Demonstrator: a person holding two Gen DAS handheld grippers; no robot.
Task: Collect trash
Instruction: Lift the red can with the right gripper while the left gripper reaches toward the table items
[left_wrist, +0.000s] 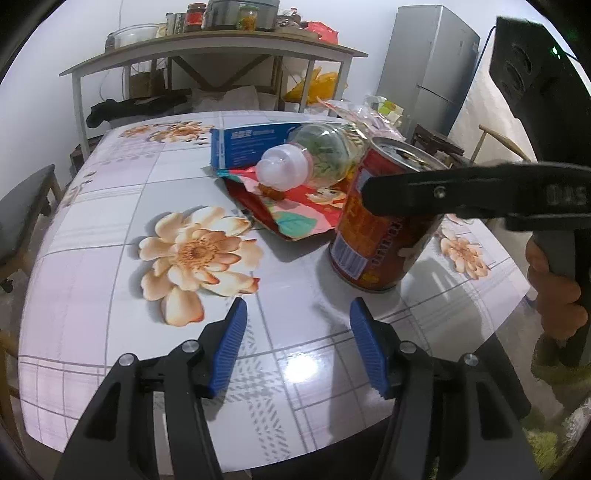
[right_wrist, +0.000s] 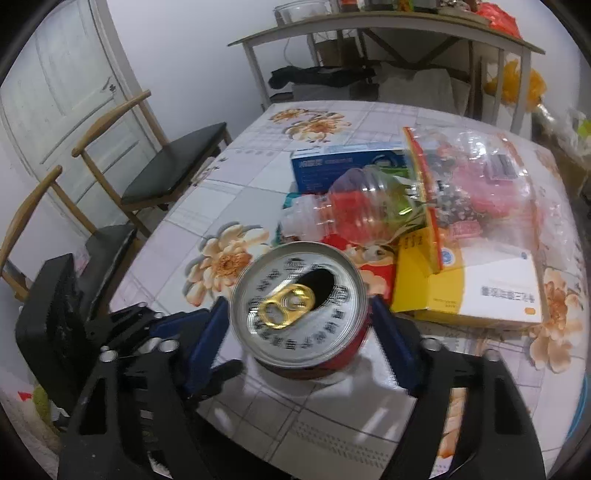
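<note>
The red can (right_wrist: 299, 306) serves as the landmark: it stands upright on the tabletop (left_wrist: 110, 266) near the front edge, its opened top with the gold pull tab facing up, which suits a grasp from the side rather than from above. The right gripper (right_wrist: 295, 332) has its blue pads either side of the can's upper body, one to the left and one to the right; whether they already press on it cannot be told, since the picture is blurred there and a sliver of gap seems to remain on the right. The left gripper (left_wrist: 297, 347) hangs in front of the can, its jaws moderately wide with nothing between them, probably keeping clear while the other hand works. Just behind the can a clear plastic bottle (left_wrist: 317, 155) lies on its side over a red printed wrapper (left_wrist: 295, 214), with a blue box (left_wrist: 240, 142) behind that. Behind and to the right of the can sits a yellow and white box (right_wrist: 469, 288), partly under a clear bag (right_wrist: 487, 177). This litter looks gathered into one heap for pickup, so the can, nearest the edge, is judged the easiest first piece.
</note>
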